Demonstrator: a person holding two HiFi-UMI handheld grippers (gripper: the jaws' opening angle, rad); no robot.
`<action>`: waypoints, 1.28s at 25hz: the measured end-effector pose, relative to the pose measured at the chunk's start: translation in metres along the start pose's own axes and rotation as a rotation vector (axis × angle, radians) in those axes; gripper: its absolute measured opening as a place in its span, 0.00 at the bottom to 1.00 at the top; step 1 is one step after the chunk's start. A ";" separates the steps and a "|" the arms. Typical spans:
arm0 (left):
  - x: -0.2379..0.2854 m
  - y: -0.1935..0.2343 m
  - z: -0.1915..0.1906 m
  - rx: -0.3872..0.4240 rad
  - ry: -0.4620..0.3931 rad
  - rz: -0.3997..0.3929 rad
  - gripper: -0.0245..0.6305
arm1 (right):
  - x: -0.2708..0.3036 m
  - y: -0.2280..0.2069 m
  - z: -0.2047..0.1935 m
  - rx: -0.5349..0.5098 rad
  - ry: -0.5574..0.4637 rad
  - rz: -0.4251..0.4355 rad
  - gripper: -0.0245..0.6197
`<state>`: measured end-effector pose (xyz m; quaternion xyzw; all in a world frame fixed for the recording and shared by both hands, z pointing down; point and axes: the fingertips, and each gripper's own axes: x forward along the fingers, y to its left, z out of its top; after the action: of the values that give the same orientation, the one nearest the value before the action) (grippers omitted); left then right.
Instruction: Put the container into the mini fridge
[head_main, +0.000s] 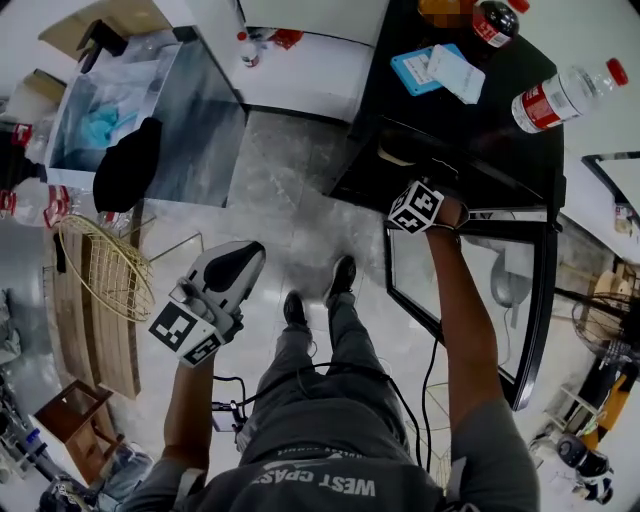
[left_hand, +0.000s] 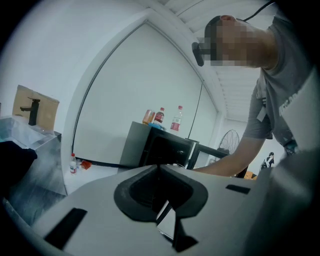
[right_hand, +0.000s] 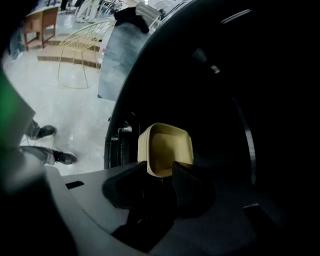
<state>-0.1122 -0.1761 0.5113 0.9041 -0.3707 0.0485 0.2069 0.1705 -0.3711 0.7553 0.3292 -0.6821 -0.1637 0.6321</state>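
Note:
A pale yellow container (right_hand: 167, 148) lies inside the dark mini fridge (right_hand: 225, 100), its open side facing the right gripper view. My right gripper (right_hand: 160, 174) is open, and the container's near rim sits between its fingers. In the head view only its marker cube (head_main: 415, 207) shows at the mouth of the black fridge (head_main: 455, 130); the jaws are hidden inside. My left gripper (head_main: 238, 262) hangs over the floor to the left, shut and empty, and its jaws meet in the left gripper view (left_hand: 159, 167).
The fridge door (head_main: 535, 320) stands open to the right of my arm. Two bottles (head_main: 563, 93) and blue-white packets (head_main: 440, 68) lie on the fridge top. A metal cabinet (head_main: 195, 120), a wire basket (head_main: 105, 265) and a wooden stool (head_main: 75, 415) stand at left. The person's feet (head_main: 320, 290) are in front of the fridge.

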 end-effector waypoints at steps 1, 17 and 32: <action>-0.002 0.000 0.003 0.004 -0.001 0.001 0.08 | -0.009 -0.003 0.000 0.021 -0.007 -0.004 0.30; -0.058 0.002 0.058 0.120 0.018 0.025 0.08 | -0.255 -0.019 0.126 0.470 -0.419 0.135 0.09; -0.137 -0.018 0.103 0.197 -0.076 0.039 0.08 | -0.456 -0.043 0.184 0.571 -0.728 0.186 0.08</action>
<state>-0.2050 -0.1174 0.3781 0.9138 -0.3893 0.0545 0.1019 -0.0049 -0.1386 0.3568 0.3486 -0.9037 -0.0172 0.2481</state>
